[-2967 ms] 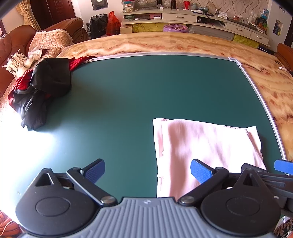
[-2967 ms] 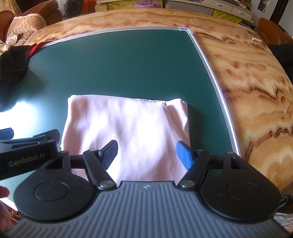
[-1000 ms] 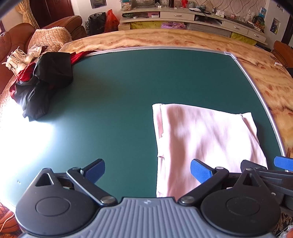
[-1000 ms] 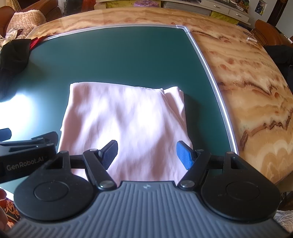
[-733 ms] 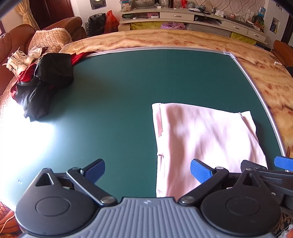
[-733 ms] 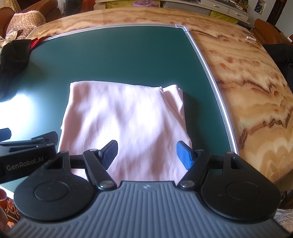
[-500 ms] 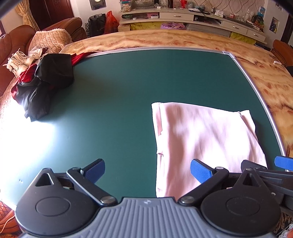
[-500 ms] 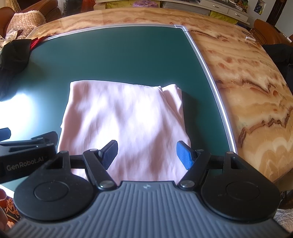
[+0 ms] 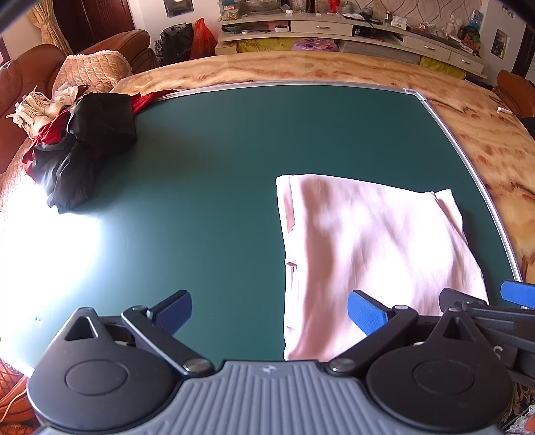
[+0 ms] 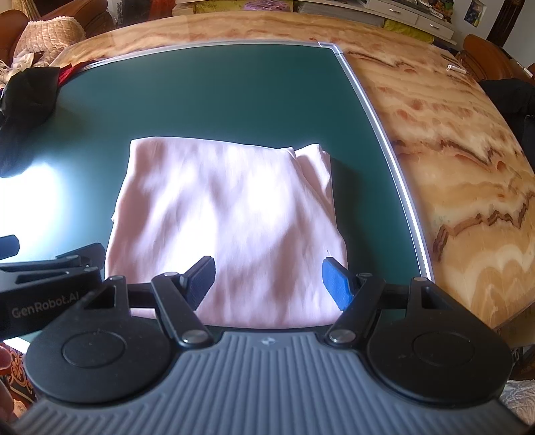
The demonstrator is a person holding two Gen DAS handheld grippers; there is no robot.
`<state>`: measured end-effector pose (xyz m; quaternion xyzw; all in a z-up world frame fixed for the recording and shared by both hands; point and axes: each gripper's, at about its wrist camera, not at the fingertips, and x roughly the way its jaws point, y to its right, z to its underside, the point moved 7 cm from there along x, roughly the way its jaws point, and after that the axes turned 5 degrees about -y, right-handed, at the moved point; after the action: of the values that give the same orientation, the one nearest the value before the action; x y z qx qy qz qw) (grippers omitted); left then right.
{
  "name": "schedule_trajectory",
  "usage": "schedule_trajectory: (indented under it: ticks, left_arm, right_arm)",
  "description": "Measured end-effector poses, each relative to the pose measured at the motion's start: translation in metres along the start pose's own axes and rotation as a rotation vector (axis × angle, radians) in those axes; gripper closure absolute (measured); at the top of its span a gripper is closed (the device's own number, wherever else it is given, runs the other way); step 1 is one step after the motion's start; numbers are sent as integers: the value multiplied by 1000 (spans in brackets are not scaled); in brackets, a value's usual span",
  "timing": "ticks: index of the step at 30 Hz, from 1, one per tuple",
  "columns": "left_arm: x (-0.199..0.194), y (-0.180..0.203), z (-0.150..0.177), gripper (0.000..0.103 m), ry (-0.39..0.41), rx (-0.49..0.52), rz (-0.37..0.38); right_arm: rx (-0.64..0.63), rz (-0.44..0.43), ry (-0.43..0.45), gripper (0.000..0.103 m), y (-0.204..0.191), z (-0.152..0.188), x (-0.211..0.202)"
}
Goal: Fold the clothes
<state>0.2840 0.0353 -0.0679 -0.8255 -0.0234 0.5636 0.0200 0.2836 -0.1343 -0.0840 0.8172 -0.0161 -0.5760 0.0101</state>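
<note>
Nearest, at 6 o'clock in each wrist view: left gripper (image 9: 269,311), blue pads (image 9: 365,314) spread wide, nothing between them, poised above the green mat (image 9: 214,174) with its right pad over the left edge of the pink garment (image 9: 374,241). Right gripper (image 10: 267,272) likewise spread apart, nothing clamped, hanging over the near edge of the garment. Fingertip of a hand (image 10: 5,359) just visible at 8 o'clock in the right view.

Middle: pink garment folded into a rough rectangle, lying flat on the mat, at 3 to 4 o'clock in the left view, dead centre in the right view; small fold sticking out at its far right corner. Close to the mat's silver right border, not touching.

Farther: heap of black and red clothes (image 9: 83,147) at 10 o'clock, on the mat's far left corner. Marble-patterned tabletop (image 10: 451,140) around the mat. Sofa (image 9: 40,70) at 10 to 11 o'clock, cluttered shelf unit (image 9: 334,26) at 12 o'clock.
</note>
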Motion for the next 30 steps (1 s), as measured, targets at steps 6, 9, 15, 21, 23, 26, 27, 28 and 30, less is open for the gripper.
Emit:
schedule_trajectory:
  ticks: [6, 9, 15, 21, 23, 26, 27, 28, 30]
  left_arm:
    - [-2, 0, 10, 1, -4, 2, 0]
    - [-4, 1, 16, 1, -3, 5, 3]
    - [-6, -1, 28, 1, -6, 10, 6]
    - [-7, -3, 40, 1, 3, 12, 8]
    - [-8, -5, 44, 1, 9, 9, 13]
    - [-10, -8, 51, 1, 13, 3, 24]
    - [-11, -9, 53, 1, 15, 2, 28]
    - [-11, -10, 55, 1, 17, 1, 29]
    - [-13, -11, 59, 1, 26, -1, 23]
  right_arm:
    - [-4, -1, -3, 24, 0, 8, -1]
    - [-6, -2, -3, 24, -1, 12, -2]
    - [-15, -6, -6, 24, -3, 24, -2]
    - [-25, -12, -5, 24, -6, 36, -4]
    - [-30, -16, 0, 24, -7, 40, -5]
    - [-32, -22, 10, 24, -8, 46, -7]
    - [-33, -24, 13, 24, -8, 48, -8]
    - [-33, -26, 16, 24, -9, 51, -9]
    - [-32, -33, 23, 24, -10, 55, -10]
